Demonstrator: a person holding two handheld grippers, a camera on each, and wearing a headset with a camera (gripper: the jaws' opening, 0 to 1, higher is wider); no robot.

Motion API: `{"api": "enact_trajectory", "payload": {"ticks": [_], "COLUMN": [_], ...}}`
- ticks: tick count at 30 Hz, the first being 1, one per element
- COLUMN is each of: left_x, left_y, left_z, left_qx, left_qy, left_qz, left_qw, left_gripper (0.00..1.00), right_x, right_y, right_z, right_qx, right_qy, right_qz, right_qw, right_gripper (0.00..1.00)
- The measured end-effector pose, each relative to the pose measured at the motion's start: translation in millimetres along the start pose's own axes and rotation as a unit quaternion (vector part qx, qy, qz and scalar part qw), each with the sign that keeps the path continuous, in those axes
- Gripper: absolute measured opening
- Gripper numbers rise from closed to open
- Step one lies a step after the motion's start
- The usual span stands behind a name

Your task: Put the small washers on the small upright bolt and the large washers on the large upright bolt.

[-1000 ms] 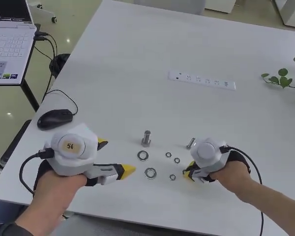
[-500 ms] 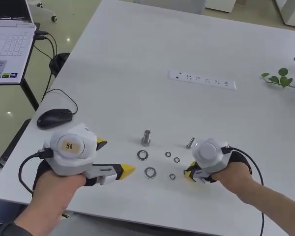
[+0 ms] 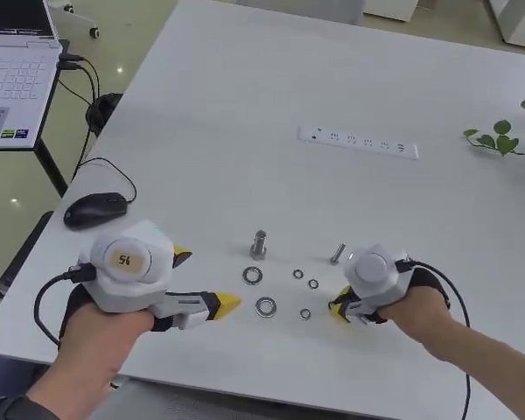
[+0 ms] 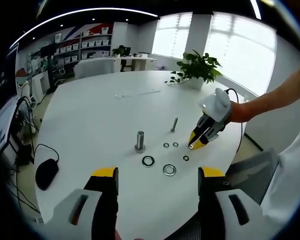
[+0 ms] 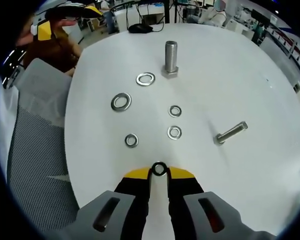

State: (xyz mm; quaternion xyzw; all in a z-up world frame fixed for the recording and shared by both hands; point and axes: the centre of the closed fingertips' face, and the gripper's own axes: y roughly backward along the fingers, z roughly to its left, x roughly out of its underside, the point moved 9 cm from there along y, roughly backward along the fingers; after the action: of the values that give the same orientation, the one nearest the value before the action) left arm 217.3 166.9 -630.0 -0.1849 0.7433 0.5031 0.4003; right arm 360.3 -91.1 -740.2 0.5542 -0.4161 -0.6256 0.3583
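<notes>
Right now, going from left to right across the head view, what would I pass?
laptop → mouse → left gripper → large bolt → small bolt → plant

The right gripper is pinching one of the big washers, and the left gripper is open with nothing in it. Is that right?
Not quite. The right gripper is pinching a small washer, not a big one, as the right gripper view shows. The big washers lie on the table. The left gripper is open with nothing in it.
</notes>
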Motion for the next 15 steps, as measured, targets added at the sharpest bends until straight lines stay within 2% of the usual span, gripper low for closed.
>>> {"api": "enact_trajectory", "payload": {"ticks": [4,6,9,12,15], "left_x": [0.8,1.0,2.0,2.4,2.6], "left_y": [1.2,2.3,3.1,3.6,4.1], "left_z": [-0.1,-0.1,-0.1,0.0,-0.3], "left_qx": [-0.001,-0.001,-0.002,-0.003,-0.003], "left_qy": [0.000,0.001,0.002,0.002,0.001], "left_qz": [0.000,-0.001,0.000,0.000,0.001], "left_qw": [1.0000,1.0000,1.0000,1.0000,1.0000], "left_gripper": [0.64,0.64,0.64,0.64,0.64], "right_x": [-1.9,-2.1,-2.8,-4.3,-5.2], "right_y": [-0.8,-0.9,-0.5,-0.8,-1.0], "right_z": [-1.0,-0.9,-1.1,-2.1,-3.8], "right_qx": [-0.014,-0.021,-0.032,-0.042,-0.058], "right_qy": [0.063,0.101,0.127,0.159,0.193], "right_qz": [0.008,0.014,0.022,0.025,0.032], "right_qw": [0.9979,0.9945,0.9911,0.9861,0.9790], "right_gripper": [0.15,0.16,0.17,0.17,0.17]}}
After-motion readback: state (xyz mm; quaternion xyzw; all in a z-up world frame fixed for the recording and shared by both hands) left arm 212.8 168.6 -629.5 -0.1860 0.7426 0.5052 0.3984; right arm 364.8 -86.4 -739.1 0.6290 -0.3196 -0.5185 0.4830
